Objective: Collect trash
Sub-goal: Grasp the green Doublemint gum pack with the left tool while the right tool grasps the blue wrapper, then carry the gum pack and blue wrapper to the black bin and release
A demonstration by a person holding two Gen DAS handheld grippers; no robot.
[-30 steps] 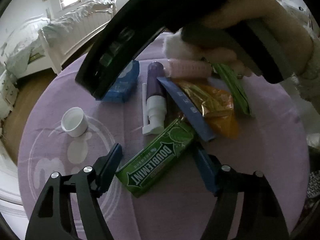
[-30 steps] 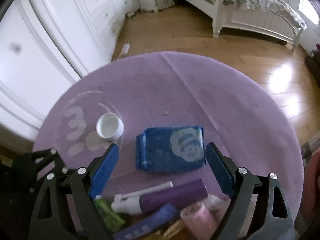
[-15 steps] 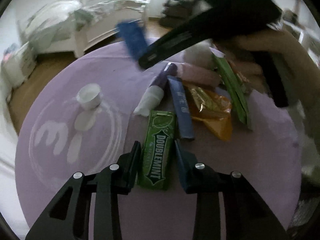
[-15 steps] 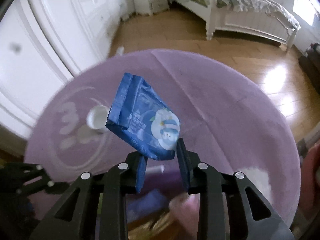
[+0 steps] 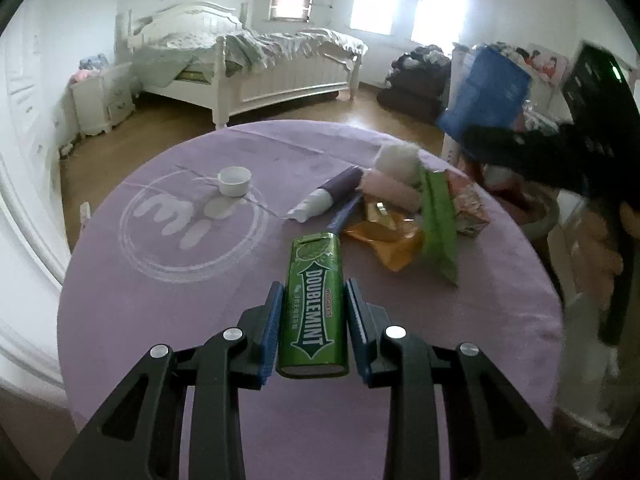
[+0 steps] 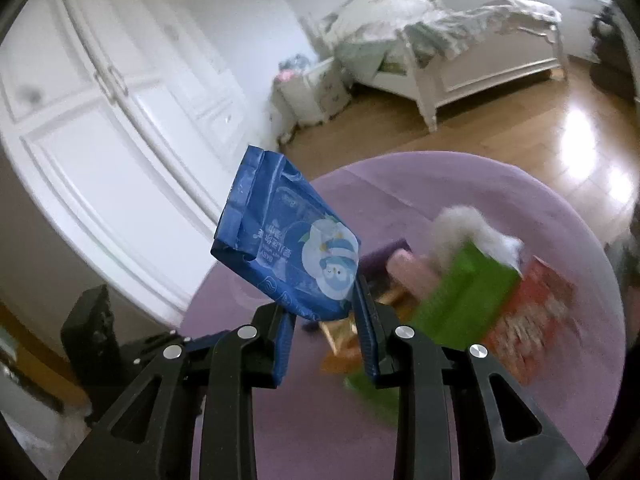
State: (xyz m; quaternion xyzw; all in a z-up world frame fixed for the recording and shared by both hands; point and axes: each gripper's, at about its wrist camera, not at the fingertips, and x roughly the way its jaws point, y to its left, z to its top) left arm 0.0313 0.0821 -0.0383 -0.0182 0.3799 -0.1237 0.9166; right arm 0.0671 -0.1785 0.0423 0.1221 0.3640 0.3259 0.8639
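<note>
Purple table [image 5: 224, 292] lower than before; left gripper [image 5: 313, 322] now clamps gum pack [image 5: 314, 312], right gripper [image 6: 325, 330] wipes pack [image 6: 288, 248]

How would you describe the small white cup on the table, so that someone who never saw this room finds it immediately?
Start from the round table with the purple cloth. On the cloth is a printed white circle logo, and the small white cup stands alone on its far edge. It is apart from the heap of coloured wrappers, and it is the only open, round, plain white thing.

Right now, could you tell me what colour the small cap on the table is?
White; the cap shows best in the left wrist view.
</note>
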